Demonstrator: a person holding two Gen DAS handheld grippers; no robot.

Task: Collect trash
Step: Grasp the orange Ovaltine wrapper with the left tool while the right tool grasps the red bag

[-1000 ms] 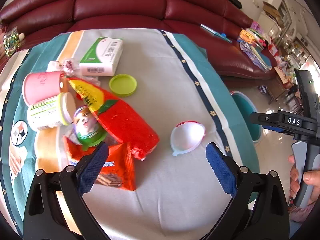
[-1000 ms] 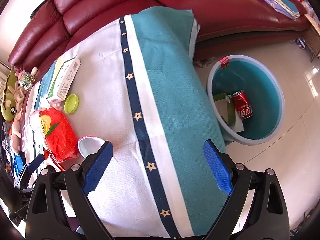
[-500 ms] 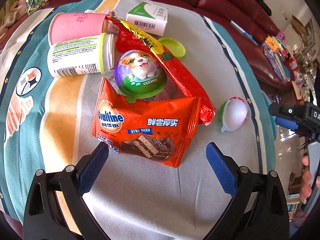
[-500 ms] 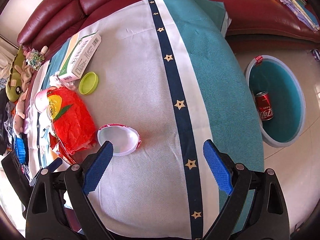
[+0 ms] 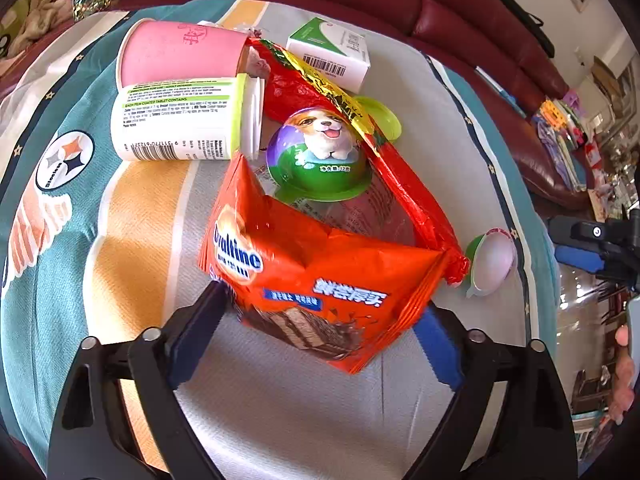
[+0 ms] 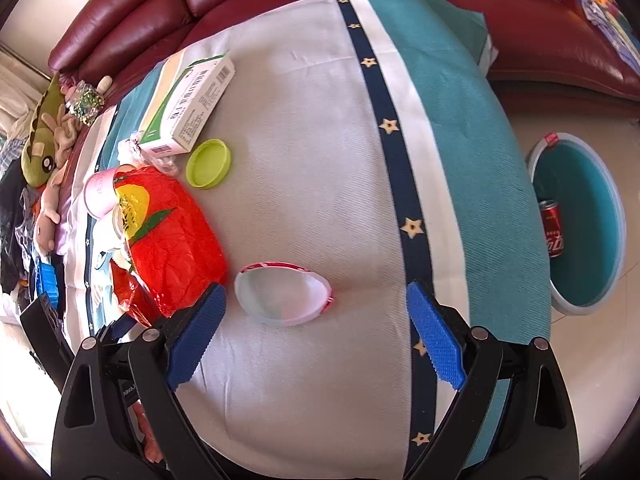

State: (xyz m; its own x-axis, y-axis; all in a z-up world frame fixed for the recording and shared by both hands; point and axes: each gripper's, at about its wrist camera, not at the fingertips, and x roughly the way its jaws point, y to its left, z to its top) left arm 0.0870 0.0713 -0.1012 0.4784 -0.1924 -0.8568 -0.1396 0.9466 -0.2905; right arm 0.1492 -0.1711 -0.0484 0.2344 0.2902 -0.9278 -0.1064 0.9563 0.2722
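Wrapper [image 5: 320,280] now between fingers [image 5: 196,332] (buckled)

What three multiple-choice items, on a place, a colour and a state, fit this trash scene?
1. Where is the red soda can? A) in a sink B) in the teal bin C) on a shelf
2. What colour is the loose round lid? A) blue B) black C) lime green
3. How is the right tool? A) open over the white shell half B) shut on the lid C) shut on a spoon
B: the can lies inside the bin. C: the lid is lime green. A: its jaws stand apart, touching nothing.
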